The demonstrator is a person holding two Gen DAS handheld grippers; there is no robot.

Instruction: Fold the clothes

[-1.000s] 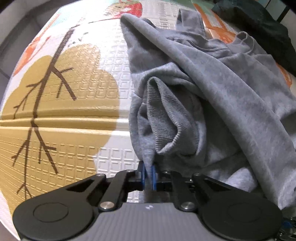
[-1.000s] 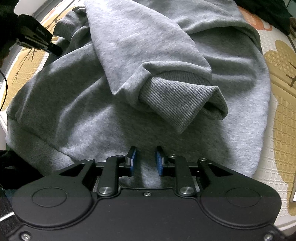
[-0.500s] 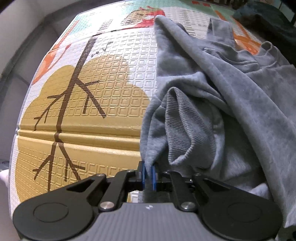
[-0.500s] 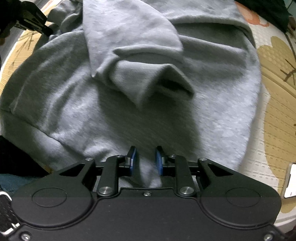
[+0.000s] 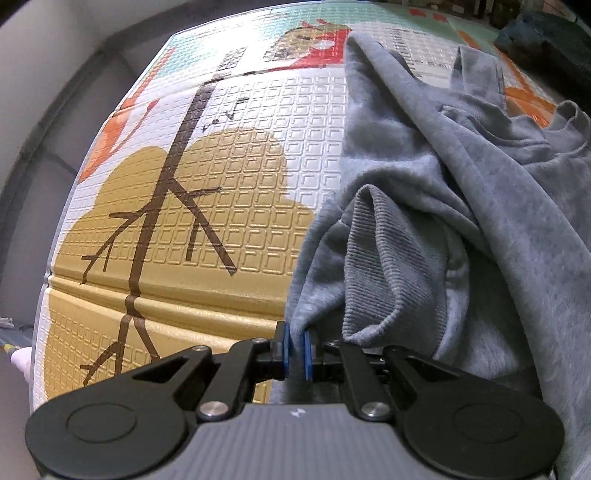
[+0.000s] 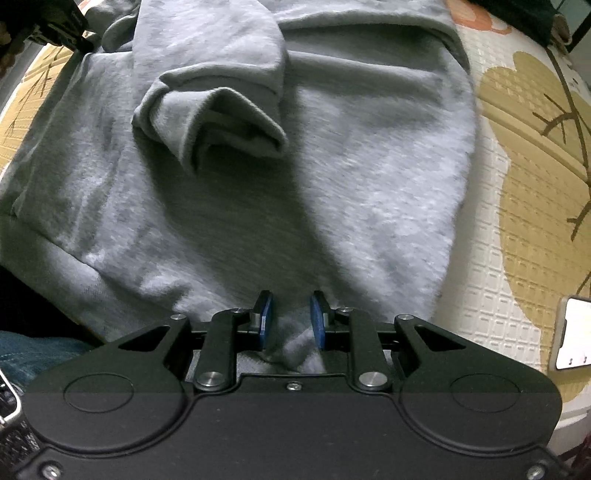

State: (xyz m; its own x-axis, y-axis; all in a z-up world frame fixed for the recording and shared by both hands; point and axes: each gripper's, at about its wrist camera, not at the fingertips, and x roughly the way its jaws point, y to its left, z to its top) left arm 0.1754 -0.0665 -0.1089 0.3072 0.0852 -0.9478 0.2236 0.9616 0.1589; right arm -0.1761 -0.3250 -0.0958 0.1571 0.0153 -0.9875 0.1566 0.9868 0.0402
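A grey sweatshirt (image 5: 480, 206) lies on a patterned play mat (image 5: 221, 206). My left gripper (image 5: 295, 350) is shut on the sweatshirt's edge, beside a ribbed cuff (image 5: 384, 273). In the right wrist view the sweatshirt (image 6: 332, 184) spreads across the mat, with a sleeve cuff (image 6: 221, 122) folded over its body. My right gripper (image 6: 290, 321) has its blue pads pressed on a bunch of the sweatshirt's cloth. The left gripper also shows in the right wrist view (image 6: 59, 26), at the top left.
The mat has a tan tree print with brown branches (image 5: 166, 206). Dark clothes (image 5: 546, 40) lie at the far right. A white phone (image 6: 572, 336) lies on the mat (image 6: 517, 206) at the right edge. Blue jeans (image 6: 33, 354) show at the lower left.
Both grippers have pulled the sweatshirt back with the cloth held. More of the mat shows in the left view, and the sleeve cuff has shifted up and left in the right view.
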